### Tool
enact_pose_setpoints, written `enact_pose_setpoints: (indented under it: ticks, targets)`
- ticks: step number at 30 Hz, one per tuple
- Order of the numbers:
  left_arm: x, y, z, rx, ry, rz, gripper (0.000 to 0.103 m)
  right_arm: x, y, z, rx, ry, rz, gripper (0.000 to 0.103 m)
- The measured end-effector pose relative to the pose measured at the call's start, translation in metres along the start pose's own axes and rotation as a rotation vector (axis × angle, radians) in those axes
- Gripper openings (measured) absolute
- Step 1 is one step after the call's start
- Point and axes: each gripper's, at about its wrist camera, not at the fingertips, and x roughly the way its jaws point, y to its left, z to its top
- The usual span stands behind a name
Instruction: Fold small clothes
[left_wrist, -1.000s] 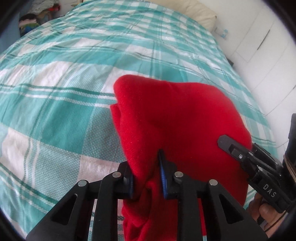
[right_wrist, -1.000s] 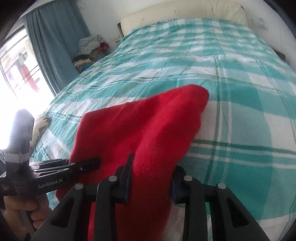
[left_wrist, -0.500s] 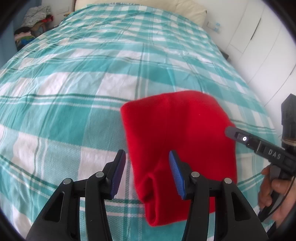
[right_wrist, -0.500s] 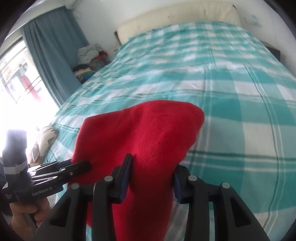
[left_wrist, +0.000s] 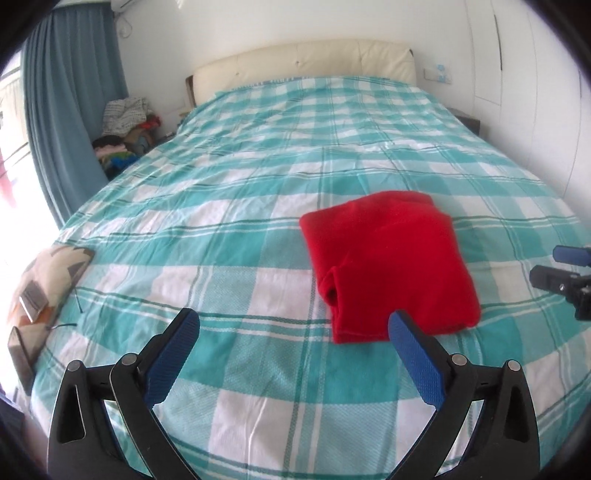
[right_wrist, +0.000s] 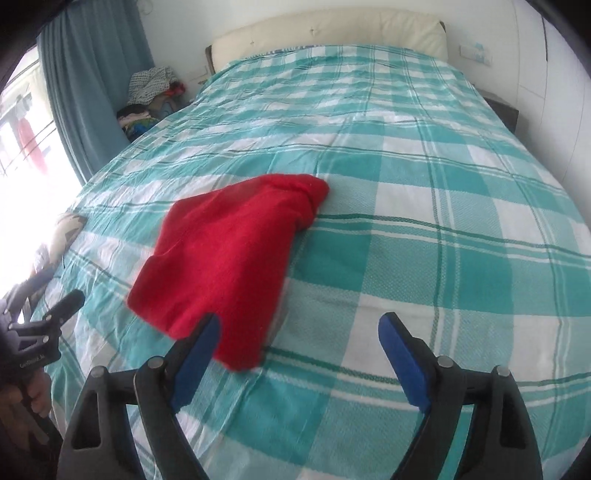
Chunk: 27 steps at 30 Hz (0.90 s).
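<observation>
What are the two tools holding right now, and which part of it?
Nothing. The left tool and the right tool are both open and empty. The folded red fleece garment lies loose on the teal and white checked bedspread.

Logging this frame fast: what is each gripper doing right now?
Left gripper: open, holding nothing.
Right gripper: open, holding nothing.
The folded red garment lies free on the bed.
</observation>
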Motion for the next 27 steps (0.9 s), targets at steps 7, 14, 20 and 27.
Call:
enact_pose_setpoints:
  ticks: [7, 14, 20, 27]
  targets:
    - [-0.053, -0.008, -0.025, -0.081, -0.023, 0.028, 0.102, -0.074, 0.045, -0.04, -0.12, -0.107, -0.04, 0.1]
    - [-0.084, -0.014, -0.045, -0.071, 0.015, 0.063, 0.102, -0.102, 0.069, -0.072, -0.13, -0.131, -0.071, 0.1]
    - [-0.099, -0.013, -0.057, -0.088, 0.053, 0.057, 0.102, -0.116, 0.08, -0.089, -0.125, -0.133, -0.1, 0.1]
    - [-0.106, -0.011, -0.058, -0.108, 0.054, 0.055, 0.102, -0.132, 0.089, -0.084, -0.122, -0.157, -0.149, 0.1]
